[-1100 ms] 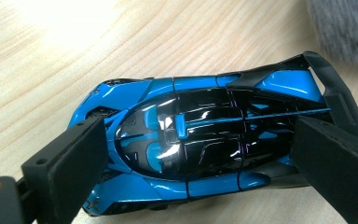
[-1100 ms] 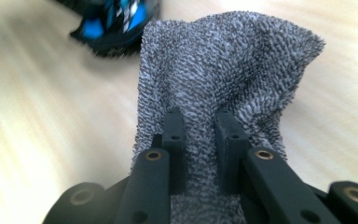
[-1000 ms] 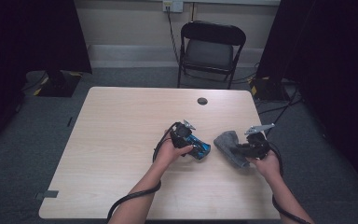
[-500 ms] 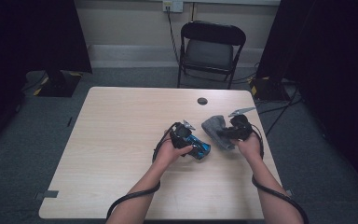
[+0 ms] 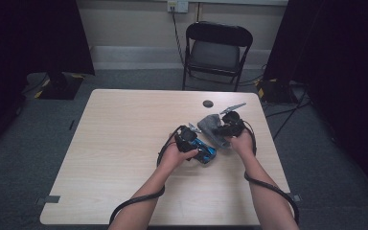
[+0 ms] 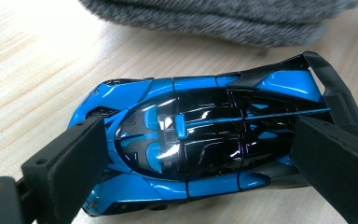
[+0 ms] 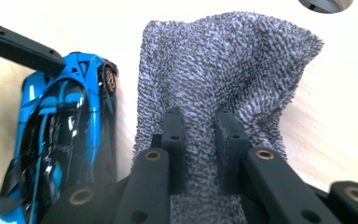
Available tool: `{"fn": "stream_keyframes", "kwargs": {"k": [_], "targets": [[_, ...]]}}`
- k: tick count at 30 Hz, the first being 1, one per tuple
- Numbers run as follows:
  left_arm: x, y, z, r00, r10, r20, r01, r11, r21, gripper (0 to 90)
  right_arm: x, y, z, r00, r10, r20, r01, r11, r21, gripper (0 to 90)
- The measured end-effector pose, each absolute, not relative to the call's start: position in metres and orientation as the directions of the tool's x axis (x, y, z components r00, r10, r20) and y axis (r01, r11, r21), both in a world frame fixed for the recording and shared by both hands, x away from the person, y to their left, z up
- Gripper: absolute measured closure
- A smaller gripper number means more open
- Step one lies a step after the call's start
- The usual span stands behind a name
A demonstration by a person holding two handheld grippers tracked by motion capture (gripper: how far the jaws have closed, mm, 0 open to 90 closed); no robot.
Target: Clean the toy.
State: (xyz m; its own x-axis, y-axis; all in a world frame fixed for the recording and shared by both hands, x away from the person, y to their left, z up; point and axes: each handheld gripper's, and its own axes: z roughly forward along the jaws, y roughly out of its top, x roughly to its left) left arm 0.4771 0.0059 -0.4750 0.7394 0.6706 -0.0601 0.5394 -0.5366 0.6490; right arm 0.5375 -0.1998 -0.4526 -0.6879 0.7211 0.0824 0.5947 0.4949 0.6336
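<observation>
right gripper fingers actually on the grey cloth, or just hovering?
Touching. In the right gripper view, the right gripper has both fingers pinched onto a fold of the grey cloth, fabric bunched between them with no gap.

Dim, soft overhead light in the high view; sharp glare on the glossy toy car (image 6: 200, 140); blurred near jaws.

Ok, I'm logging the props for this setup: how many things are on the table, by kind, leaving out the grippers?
Blue toy car: 1
Grey cloth: 1
Small dark round disc: 1
Total: 3
</observation>
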Motion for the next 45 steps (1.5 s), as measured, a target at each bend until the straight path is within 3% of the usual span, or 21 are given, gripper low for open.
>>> {"fn": "stream_keyframes", "kwargs": {"k": [7,12,45], "targets": [[0.477,0.006,-0.475,0.739,0.671,-0.060,0.539,-0.537,0.649,3.8,0.541,-0.174,-0.468,-0.718,0.688,0.107,0.596,0.528,0.605,76.2],[0.477,0.006,-0.475,0.739,0.671,-0.060,0.538,-0.534,0.652,3.8,0.539,-0.160,-0.475,-0.754,0.655,0.060,0.553,0.583,0.595,76.4],[0.477,0.006,-0.475,0.736,0.674,-0.061,0.542,-0.534,0.649,3.9,0.521,-0.194,-0.475,-0.797,0.599,0.071,0.511,0.608,0.607,76.9]]}}
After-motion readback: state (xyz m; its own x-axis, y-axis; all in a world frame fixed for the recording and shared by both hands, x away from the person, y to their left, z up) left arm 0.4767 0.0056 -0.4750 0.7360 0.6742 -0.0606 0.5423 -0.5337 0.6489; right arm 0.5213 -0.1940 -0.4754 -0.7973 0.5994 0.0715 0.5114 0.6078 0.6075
